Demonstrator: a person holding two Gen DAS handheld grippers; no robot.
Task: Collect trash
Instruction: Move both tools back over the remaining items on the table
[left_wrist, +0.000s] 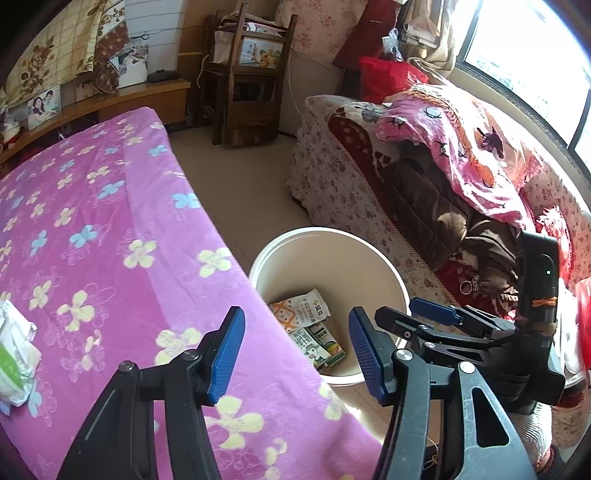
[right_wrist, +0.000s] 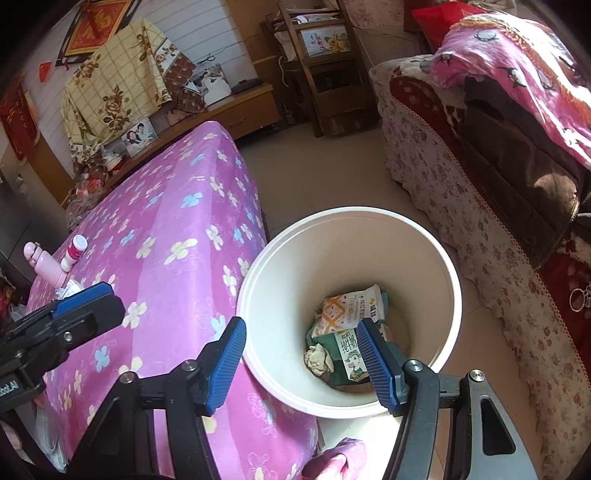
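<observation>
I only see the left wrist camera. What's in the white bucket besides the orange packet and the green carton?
Observer: A crumpled paper ball lies at the bottom of the bucket, right beside the green carton.
Operator: Is the right gripper holding any trash?
Observer: No. The right gripper is open over the bucket, with nothing between its fingers.
Operator: Is there other stuff on the pink table?
Observer: Yes. A pink bottle and a small white bottle sit together near the left edge of the table.
</observation>
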